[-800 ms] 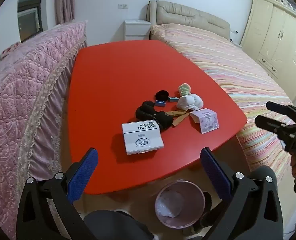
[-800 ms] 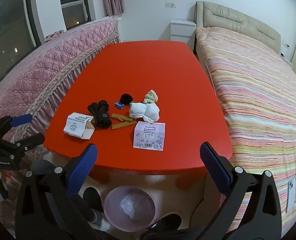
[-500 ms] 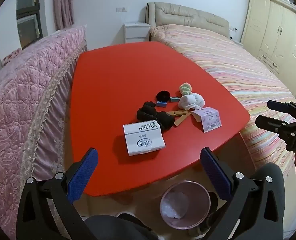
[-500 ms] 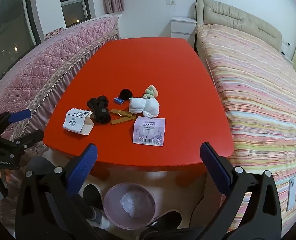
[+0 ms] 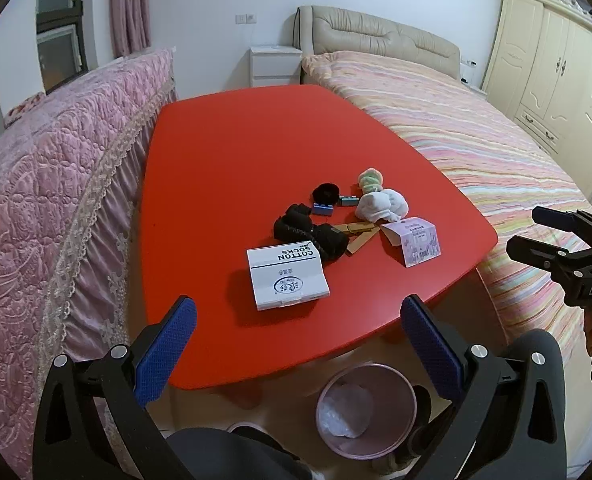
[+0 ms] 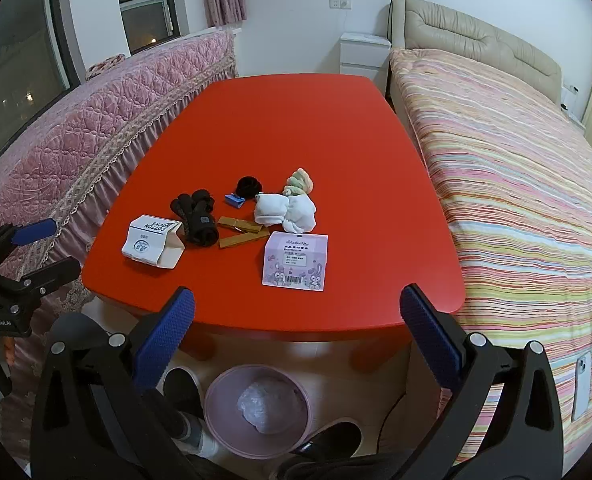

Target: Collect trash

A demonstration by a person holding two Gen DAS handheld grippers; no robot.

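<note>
Red table point(image 6: 296, 120) has the trash near its front edge: white sock box point(image 5: 287, 278), purple card point(image 6: 296, 261). Both grippers (left gripper point(image 5: 296, 344), right gripper point(image 6: 296, 340)) hang spread wide, empty, above the pink bin point(image 6: 258, 416).

Sock box point(image 5: 287, 278) left of socks point(image 5: 309, 232) on table point(image 5: 232, 160); bin point(image 6: 258, 410) under near edge.

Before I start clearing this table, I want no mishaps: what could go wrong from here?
The socks could get binned by mistake: the black socks touch the white sock package, and the white socks sit just behind the purple package card. Also, the pink bin stands on the floor partly under the red table edge, so a dropped piece might miss it.
</note>
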